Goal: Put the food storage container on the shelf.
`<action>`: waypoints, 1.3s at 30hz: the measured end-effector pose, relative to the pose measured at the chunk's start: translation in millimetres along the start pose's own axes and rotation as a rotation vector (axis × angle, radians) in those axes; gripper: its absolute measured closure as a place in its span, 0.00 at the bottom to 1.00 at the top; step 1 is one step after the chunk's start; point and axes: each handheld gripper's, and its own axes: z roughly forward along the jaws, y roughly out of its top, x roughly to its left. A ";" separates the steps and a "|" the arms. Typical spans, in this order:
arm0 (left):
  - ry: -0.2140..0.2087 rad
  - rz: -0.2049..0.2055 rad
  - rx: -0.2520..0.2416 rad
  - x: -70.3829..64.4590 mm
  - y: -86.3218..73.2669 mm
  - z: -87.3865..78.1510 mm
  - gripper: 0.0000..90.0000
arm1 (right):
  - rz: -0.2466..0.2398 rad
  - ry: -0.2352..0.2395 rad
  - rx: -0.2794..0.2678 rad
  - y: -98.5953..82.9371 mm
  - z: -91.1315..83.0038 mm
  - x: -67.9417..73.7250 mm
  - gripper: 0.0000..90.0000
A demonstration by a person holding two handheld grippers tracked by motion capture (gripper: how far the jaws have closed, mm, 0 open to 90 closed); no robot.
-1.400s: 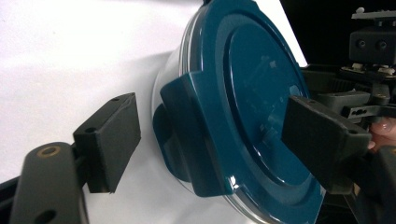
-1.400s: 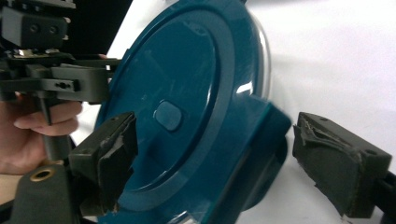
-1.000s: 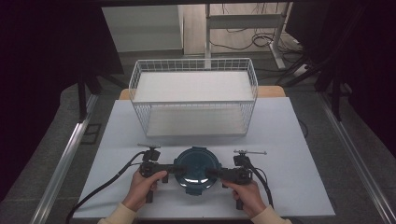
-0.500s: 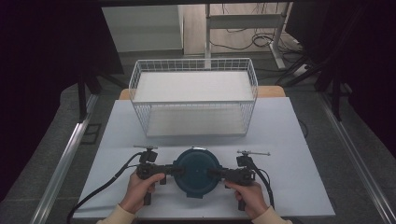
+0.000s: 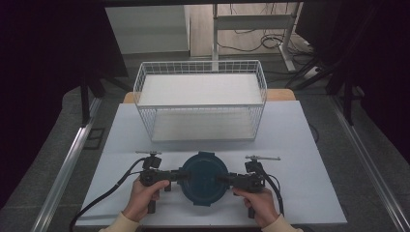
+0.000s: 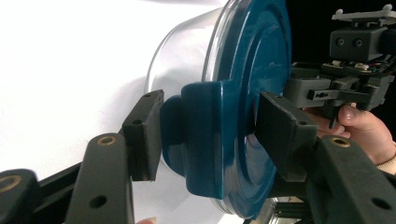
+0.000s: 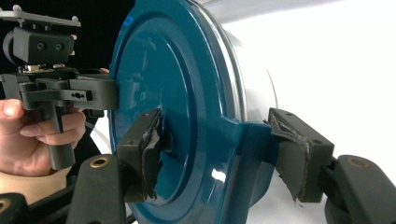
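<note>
A round clear container with a dark blue lid (image 5: 204, 178) is at the near middle of the white table (image 5: 309, 159). A person's hands hold my two grippers against it from either side. My left gripper (image 5: 180, 175) is shut on the lid's left latch tab (image 6: 205, 135), one pad under the tab and one on the lid's top. My right gripper (image 5: 228, 180) is shut on the opposite latch tab (image 7: 247, 149) in the same way. The clear body (image 6: 182, 56) shows behind the lid (image 7: 177, 93).
A white wire basket (image 5: 200, 104) stands behind the container at the table's far middle. Black cables (image 5: 109, 193) trail from both grippers toward the near edge. Dark floor and metal rails (image 5: 67, 164) flank the table.
The bright glare on the lid one second ago is gone. Hands, grippers and container stay in about the same place.
</note>
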 end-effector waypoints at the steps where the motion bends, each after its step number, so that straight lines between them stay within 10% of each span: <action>1: -0.003 0.004 -0.001 -0.5 0.0 -0.8 0.49 | -0.015 -0.002 -0.005 0.6 -0.5 1.1 0.41; 39: 0.003 0.135 -0.112 -37.4 15.1 -36.6 0.50 | -0.271 0.006 -0.075 28.9 -21.4 43.5 0.41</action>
